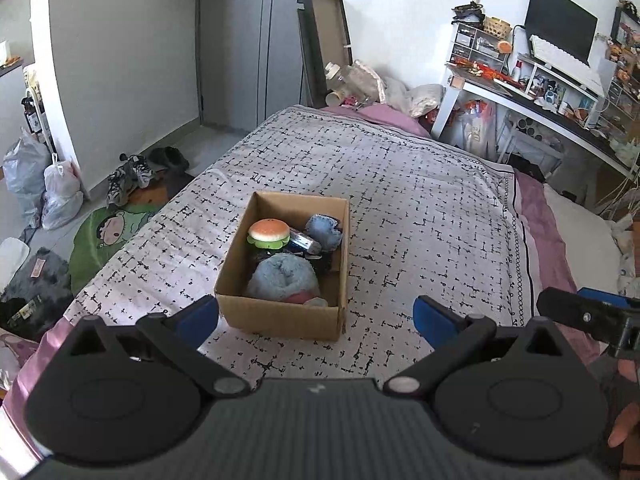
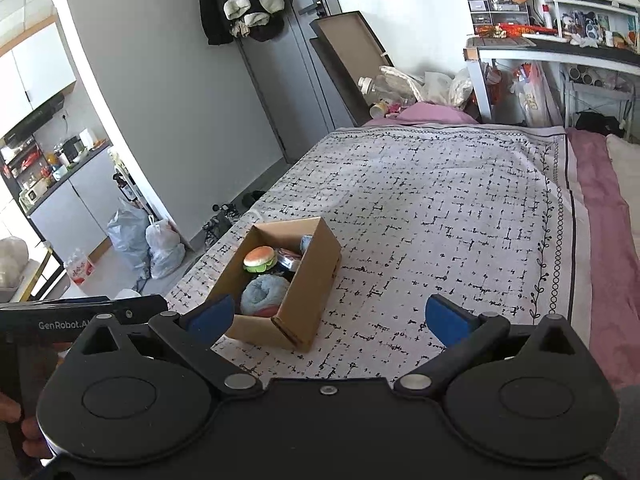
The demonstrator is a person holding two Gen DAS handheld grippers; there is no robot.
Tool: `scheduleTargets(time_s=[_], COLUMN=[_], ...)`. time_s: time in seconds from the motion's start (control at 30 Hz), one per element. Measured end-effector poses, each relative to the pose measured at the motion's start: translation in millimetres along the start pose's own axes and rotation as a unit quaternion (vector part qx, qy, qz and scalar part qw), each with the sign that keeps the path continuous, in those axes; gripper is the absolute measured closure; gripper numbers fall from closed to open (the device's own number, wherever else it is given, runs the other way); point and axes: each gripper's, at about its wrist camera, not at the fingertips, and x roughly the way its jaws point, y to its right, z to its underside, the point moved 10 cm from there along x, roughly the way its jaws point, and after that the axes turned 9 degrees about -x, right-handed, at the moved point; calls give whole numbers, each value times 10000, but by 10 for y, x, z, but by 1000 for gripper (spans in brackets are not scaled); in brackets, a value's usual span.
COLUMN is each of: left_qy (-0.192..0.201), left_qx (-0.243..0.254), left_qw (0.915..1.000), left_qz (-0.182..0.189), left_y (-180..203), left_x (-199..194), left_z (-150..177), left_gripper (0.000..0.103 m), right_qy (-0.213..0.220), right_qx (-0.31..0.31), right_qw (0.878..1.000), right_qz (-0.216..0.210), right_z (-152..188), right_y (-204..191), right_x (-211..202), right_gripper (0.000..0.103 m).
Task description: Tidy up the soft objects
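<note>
An open cardboard box (image 1: 280,316) stands on the bed; it also shows in the right wrist view (image 2: 308,304). Inside lie a burger toy (image 1: 268,233) (image 2: 259,259), a fluffy light-blue plush (image 1: 282,276) (image 2: 264,290), a blue denim-like soft toy (image 1: 323,230) and some darker items I cannot make out. My left gripper (image 1: 316,316) is open and empty, held above the bed just in front of the box. My right gripper (image 2: 328,318) is open and empty, to the right of the box. Each gripper's body shows at the edge of the other's view.
The bed has a black-and-white patterned cover (image 1: 420,208) over a pink sheet (image 2: 600,200). A cluttered desk (image 1: 540,92) stands at the far right. Shoes (image 1: 128,176), bags (image 1: 60,192) and a green mat (image 1: 104,236) lie on the floor left of the bed.
</note>
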Motion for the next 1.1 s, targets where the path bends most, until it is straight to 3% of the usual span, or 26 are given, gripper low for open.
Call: scheduleTargets(time_s=[1.1], left_qy=[96], left_qx=[69], left_qw=[9999], left_qz=[65], left_y=[-45], left_x=[-239], left_z=[101], left_gripper=[0], right_qy=[9], right_qx=[-230], right_qw=[9996], right_qz=[160], right_z=[21], right_y=[-187], right_x=[-166], right_gripper=[0])
